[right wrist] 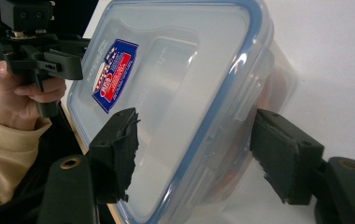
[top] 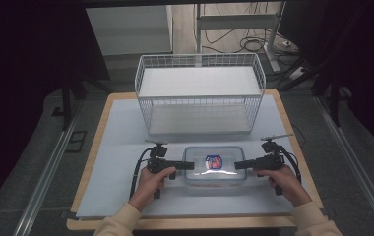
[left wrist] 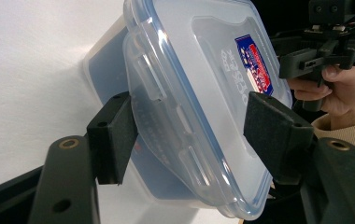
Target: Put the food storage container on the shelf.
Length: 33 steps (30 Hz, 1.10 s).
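Note:
A clear plastic box with a blue-sealed snap lid and a red and blue label lies flat on the white mat. My left gripper is at its left end and my right gripper at its right end. In the left gripper view the box runs between the wide-apart jaws of my left gripper, one over the lid, one beside the wall under a latch. In the right gripper view my right gripper straddles the box the same way. Both are open.
A white wire basket stands behind the box at the back of the table. The white mat has free room left and right of the box. The wooden table edge runs close to the person's sleeves.

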Tool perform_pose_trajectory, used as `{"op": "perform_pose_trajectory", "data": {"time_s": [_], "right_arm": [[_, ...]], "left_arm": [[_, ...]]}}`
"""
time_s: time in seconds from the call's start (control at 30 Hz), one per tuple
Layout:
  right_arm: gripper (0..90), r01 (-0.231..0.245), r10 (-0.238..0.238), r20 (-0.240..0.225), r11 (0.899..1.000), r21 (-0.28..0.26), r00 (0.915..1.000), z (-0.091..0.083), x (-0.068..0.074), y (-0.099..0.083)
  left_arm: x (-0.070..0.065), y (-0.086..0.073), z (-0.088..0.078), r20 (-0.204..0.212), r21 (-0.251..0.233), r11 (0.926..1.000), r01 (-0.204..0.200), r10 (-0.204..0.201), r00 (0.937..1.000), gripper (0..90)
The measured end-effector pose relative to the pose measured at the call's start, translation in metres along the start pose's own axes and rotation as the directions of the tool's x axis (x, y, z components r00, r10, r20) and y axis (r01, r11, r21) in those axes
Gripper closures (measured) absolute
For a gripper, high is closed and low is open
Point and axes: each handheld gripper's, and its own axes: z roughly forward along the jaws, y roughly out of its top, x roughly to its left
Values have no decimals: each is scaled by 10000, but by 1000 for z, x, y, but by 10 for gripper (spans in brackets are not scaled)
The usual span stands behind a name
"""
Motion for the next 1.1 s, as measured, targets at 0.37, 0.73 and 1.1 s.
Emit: {"op": "perform_pose_trajectory", "data": {"time_s": [0.37,0.73,1.1], "right_arm": [[405,-360,352,-434,9992,-186,9984,-3,-7,0],[441,-415,401,-409,9985,-346,9984,-7,-4,-3],[476,116,-122,-74,9967,-798,9999,-12,8,-13]], "left_arm": [[0,0,0,18,-16,10000,-30,30,10000,355],[-5,-4,-2,-124,-235,9994,-272,269,9996,371],[-16,-14,-8,-329,-628,9948,-805,785,9964,406]]}}
